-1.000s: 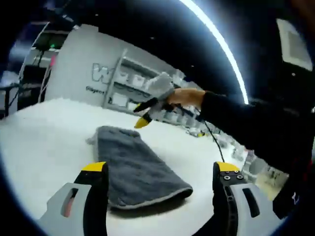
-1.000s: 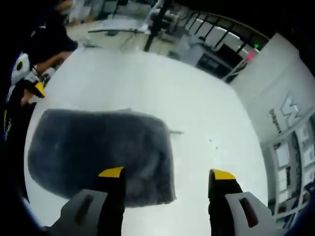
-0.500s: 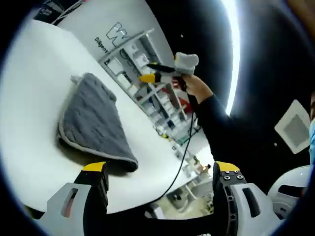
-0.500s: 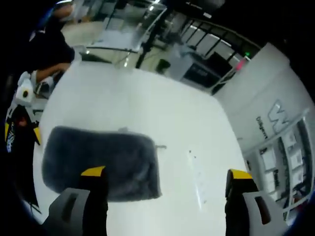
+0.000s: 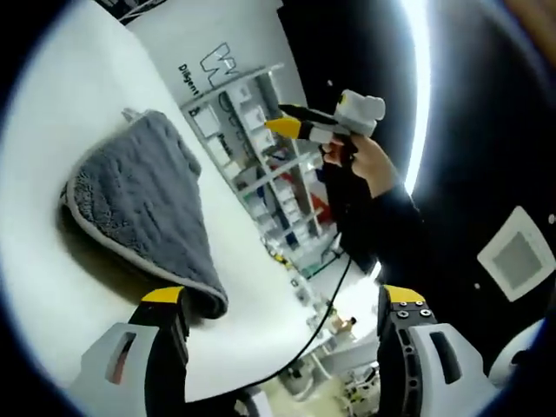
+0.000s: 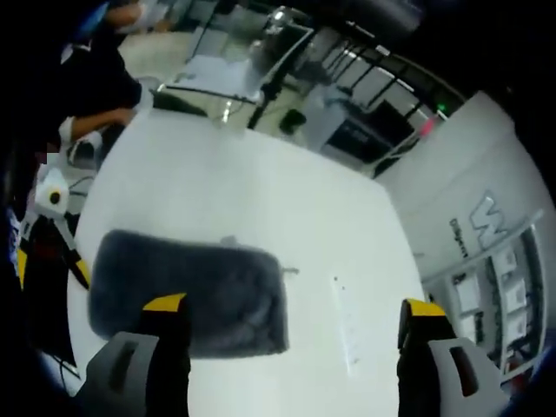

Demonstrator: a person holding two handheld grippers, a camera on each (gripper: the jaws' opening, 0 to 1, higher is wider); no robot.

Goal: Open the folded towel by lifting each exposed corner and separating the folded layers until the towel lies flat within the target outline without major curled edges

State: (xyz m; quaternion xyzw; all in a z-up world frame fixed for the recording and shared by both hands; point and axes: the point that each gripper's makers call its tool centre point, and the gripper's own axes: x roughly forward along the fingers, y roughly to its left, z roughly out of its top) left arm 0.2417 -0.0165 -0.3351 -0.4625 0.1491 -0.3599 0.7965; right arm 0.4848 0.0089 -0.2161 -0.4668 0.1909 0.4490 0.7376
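A grey folded towel [image 5: 139, 213] lies on the white table [image 5: 52, 113]. In the left gripper view its thick folded edge faces me, just beyond my left gripper [image 5: 282, 300], which is open and empty. My right gripper [image 5: 317, 124] hangs high above the table's far side in a hand [image 5: 365, 161]. From the right gripper view I look down on the towel [image 6: 191, 291] from well above. My right gripper [image 6: 295, 306] is open wide and holds nothing. The left gripper [image 6: 52, 230] sits at the towel's left end, off the cloth.
A white wall with lettering [image 5: 208, 61] and shelves [image 5: 261, 130] stand beyond the table. A black cable [image 5: 326, 295] hangs over the table's edge. Desks and railings [image 6: 261, 61] lie past the far side. A person [image 6: 87, 87] stands at the upper left.
The right gripper has risen away from the towel, and its jaws opened wider. The left gripper view has rolled and swung closer to the towel's folded edge. The towel has not moved.
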